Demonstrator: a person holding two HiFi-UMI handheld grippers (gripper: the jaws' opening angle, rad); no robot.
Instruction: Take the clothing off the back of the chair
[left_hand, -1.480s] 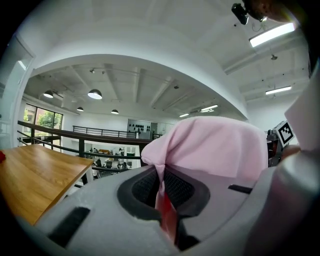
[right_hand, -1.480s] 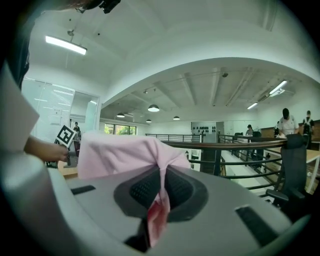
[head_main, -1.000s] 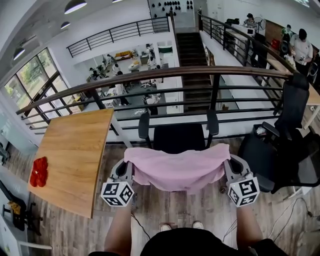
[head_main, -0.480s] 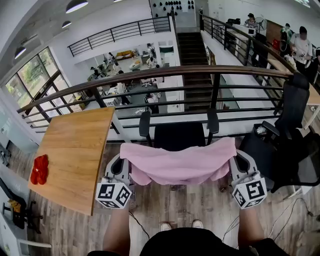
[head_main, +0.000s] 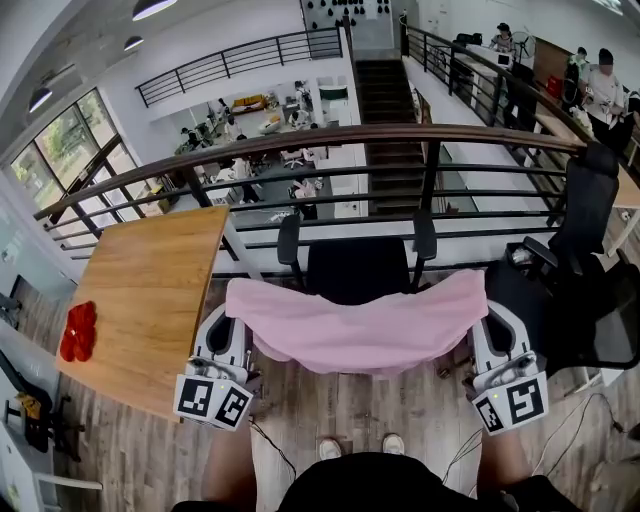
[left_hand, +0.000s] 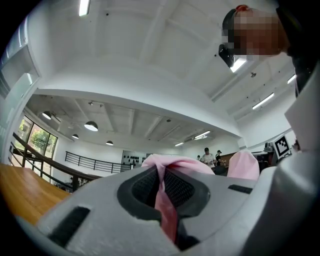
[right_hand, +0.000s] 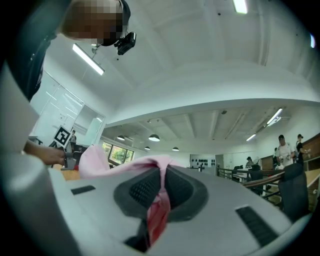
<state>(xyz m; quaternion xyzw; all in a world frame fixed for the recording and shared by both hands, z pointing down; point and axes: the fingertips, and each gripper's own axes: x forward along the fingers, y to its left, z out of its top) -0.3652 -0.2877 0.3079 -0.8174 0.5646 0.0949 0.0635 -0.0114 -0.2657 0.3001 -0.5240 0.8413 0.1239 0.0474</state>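
A pink garment (head_main: 360, 328) hangs stretched between my two grippers, in front of the black office chair (head_main: 357, 266). My left gripper (head_main: 232, 308) is shut on the garment's left end, my right gripper (head_main: 488, 300) on its right end. In the left gripper view the pink cloth (left_hand: 166, 202) is pinched between the dark pads (left_hand: 145, 187). The right gripper view shows the same cloth (right_hand: 159, 210) squeezed between its pads (right_hand: 142, 190). The garment covers the top of the chair's backrest from my view, so contact there cannot be told.
A wooden table (head_main: 150, 300) stands at the left with a red object (head_main: 77, 331) on its near edge. A metal railing (head_main: 400, 160) runs behind the chair. A second black chair (head_main: 575, 270) stands at the right. People stand at desks far right.
Both grippers have risen with the pink garment and spread a little wider. The cloth now hangs higher and flatter than before, drawn toward me from the chair's back.
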